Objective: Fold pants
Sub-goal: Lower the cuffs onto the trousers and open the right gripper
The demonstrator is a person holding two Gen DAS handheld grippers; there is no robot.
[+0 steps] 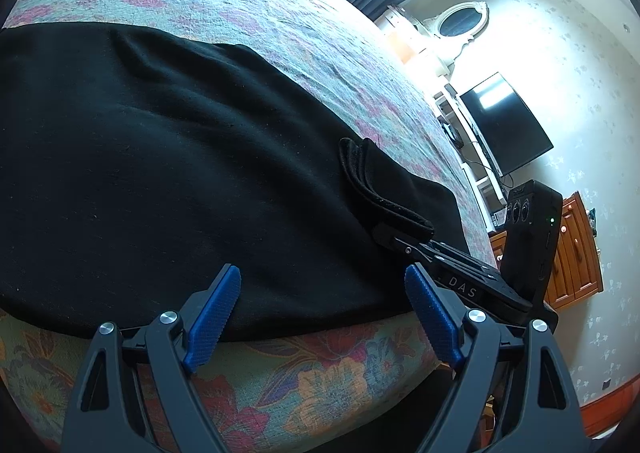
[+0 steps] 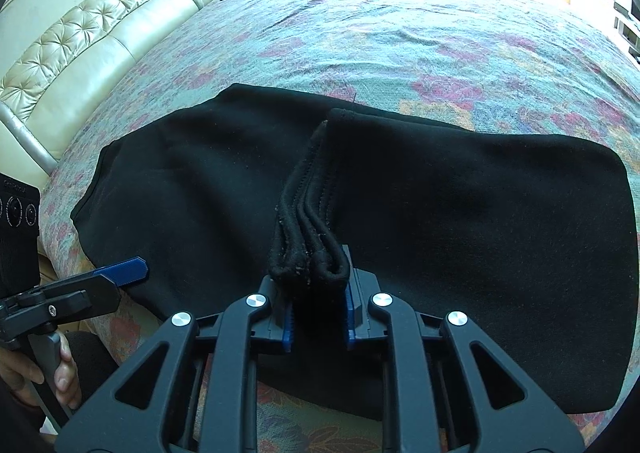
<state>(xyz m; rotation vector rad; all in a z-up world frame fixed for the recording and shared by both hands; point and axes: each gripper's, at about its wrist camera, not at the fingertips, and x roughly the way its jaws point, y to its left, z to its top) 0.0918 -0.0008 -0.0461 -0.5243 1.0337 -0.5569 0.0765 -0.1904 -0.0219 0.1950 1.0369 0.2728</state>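
Observation:
Black pants (image 2: 460, 233) lie folded across the near part of the bed, and in the left wrist view the pants (image 1: 160, 173) fill the left and middle. Their stacked hems (image 2: 304, 221) rise off the cloth in a thick bundle. My right gripper (image 2: 316, 293) is shut on that bundle, with its blue pads against both sides. From the left wrist view the right gripper (image 1: 404, 233) comes in from the right with the hems (image 1: 372, 189) in it. My left gripper (image 1: 322, 273) stands open over the pants' near edge with nothing between its pads. One of its blue fingers (image 2: 124, 271) shows at the left.
A floral bedspread (image 2: 400, 33) covers the bed, with a cream tufted headboard (image 2: 100, 33) at its left. A TV (image 1: 504, 125), a wooden cabinet (image 1: 576, 253) and an oval mirror (image 1: 460, 21) stand by the wall beyond the bed. A person's hand (image 2: 60, 373) grips the left handle.

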